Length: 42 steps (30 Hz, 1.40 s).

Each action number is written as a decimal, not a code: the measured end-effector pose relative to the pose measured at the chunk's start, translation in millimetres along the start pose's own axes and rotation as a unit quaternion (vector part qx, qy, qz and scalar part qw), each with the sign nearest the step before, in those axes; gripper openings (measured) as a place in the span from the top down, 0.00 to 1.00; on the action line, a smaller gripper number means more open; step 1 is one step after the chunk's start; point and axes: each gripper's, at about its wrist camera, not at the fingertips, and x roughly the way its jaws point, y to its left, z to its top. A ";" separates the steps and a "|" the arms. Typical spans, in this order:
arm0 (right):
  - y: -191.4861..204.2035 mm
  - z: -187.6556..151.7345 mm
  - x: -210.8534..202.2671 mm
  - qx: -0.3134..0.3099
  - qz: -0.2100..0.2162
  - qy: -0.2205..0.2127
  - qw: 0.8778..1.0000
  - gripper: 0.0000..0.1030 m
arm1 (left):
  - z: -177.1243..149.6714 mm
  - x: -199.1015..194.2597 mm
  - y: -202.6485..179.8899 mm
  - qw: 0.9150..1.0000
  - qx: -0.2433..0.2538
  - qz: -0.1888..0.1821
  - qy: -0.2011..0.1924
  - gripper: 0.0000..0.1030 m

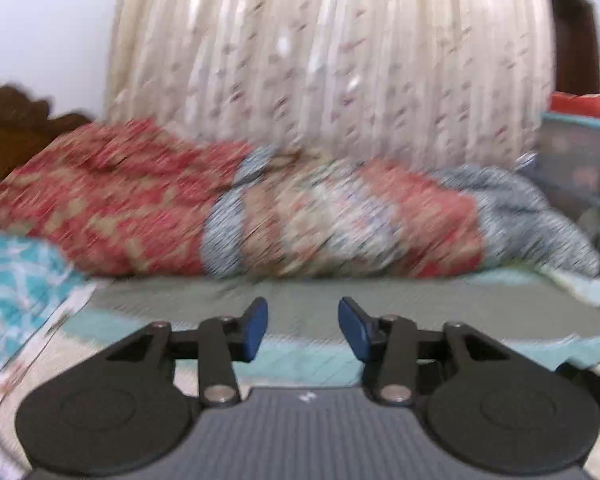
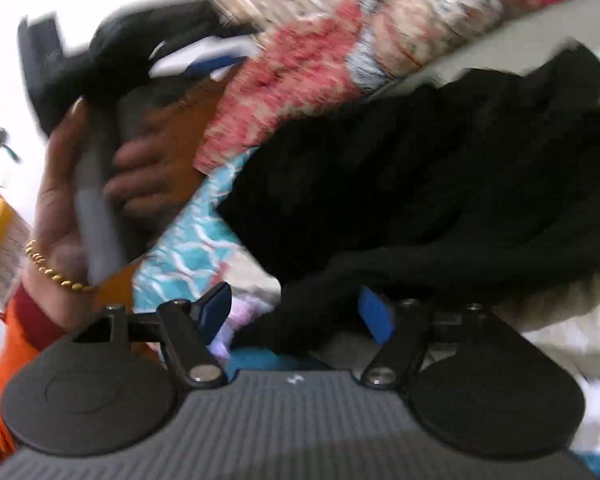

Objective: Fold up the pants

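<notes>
Seen from the right gripper (image 2: 296, 314), a person's hand (image 2: 80, 184) with a gold bead bracelet (image 2: 54, 270) is up to its left, wrapped round the grey handle of the left gripper (image 2: 198, 58), which is blurred there. The right gripper's blue pads stand wide apart; a dark fold of the black pants (image 2: 420, 184) lies between them, but neither pad presses on it. The rest of the pants is heaped ahead and to the right on the bed (image 2: 188, 252), over its teal patterned sheet. In the left wrist view, the left gripper (image 1: 303, 330) has its jaws partly apart with nothing between them, above a grey-green cloth (image 1: 300, 304). Ahead of it a red patterned blanket (image 1: 112, 200) stretches across the bed, a cream curtain (image 1: 340, 60) hanging behind it.
</notes>
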 end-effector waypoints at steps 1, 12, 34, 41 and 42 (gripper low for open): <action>-10.1 -2.4 -9.6 0.005 -0.017 -0.008 1.000 0.30 | -15.8 0.3 13.3 1.000 -0.008 0.007 0.018 0.59; -127.2 19.0 -187.9 0.150 -0.317 -0.226 0.909 0.29 | -161.5 -43.0 123.2 0.963 -0.177 0.035 0.202 0.20; -105.1 135.7 -289.7 0.162 -0.194 -0.406 0.879 0.94 | -191.4 -38.7 91.9 0.947 -0.199 0.033 0.249 0.55; -175.8 214.2 -270.7 0.136 -0.387 -0.351 0.842 0.48 | -188.2 -40.1 94.6 0.947 -0.202 0.029 0.246 0.54; -190.1 208.0 -267.2 0.154 -0.405 -0.337 0.836 0.48 | -187.6 -41.7 95.5 0.948 -0.202 0.027 0.244 0.54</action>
